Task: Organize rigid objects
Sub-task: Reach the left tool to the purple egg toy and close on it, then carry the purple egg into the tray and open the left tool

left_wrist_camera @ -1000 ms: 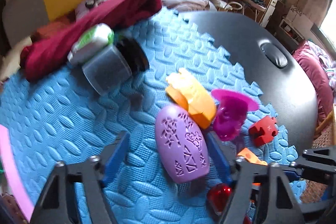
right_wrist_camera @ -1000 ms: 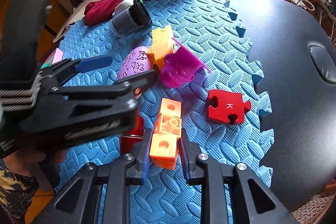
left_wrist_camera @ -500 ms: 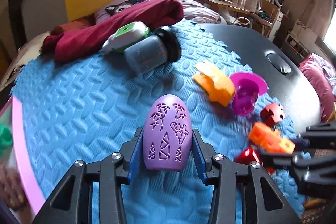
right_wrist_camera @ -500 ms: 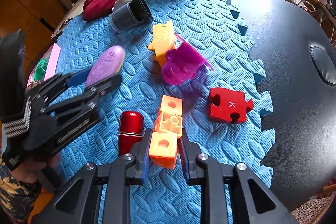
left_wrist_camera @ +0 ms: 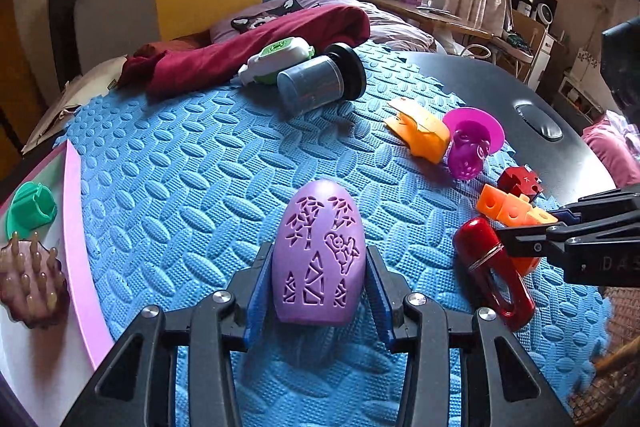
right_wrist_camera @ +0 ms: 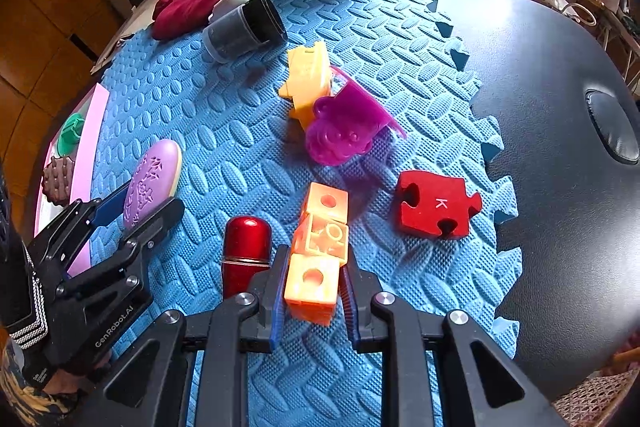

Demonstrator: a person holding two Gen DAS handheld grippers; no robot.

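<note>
The left gripper (left_wrist_camera: 320, 291) is closed on a lilac egg-shaped case (left_wrist_camera: 319, 255), smooth plastic with cut-out patterns, its jaws pressed to both long sides near the left part of the blue foam mat (left_wrist_camera: 180, 163). The right gripper (right_wrist_camera: 313, 291) is clamped on the nearest cube of an orange block strip (right_wrist_camera: 318, 247), three holed cubes in a row. Just beside that strip a glossy red capsule (right_wrist_camera: 245, 247) is seen lying on the mat, and a red puzzle piece (right_wrist_camera: 434, 205) marked K lies a little apart to the other side. Further off, a yellow-orange moulded piece (right_wrist_camera: 307, 79) touches a translucent magenta mould (right_wrist_camera: 344, 127). A grey jar with a black lid (left_wrist_camera: 320, 87) lies on its side against a white and green device (left_wrist_camera: 276, 59), with a dark red cloth (left_wrist_camera: 248, 51) bunched behind. Along the mat's left edge a pink-rimmed tray (left_wrist_camera: 76, 227) holds a green cap (left_wrist_camera: 30, 207) and a brown spiked brush (left_wrist_camera: 30, 283). The ribbed, interlocking mat covers part of a black bench (right_wrist_camera: 560, 107).
</note>
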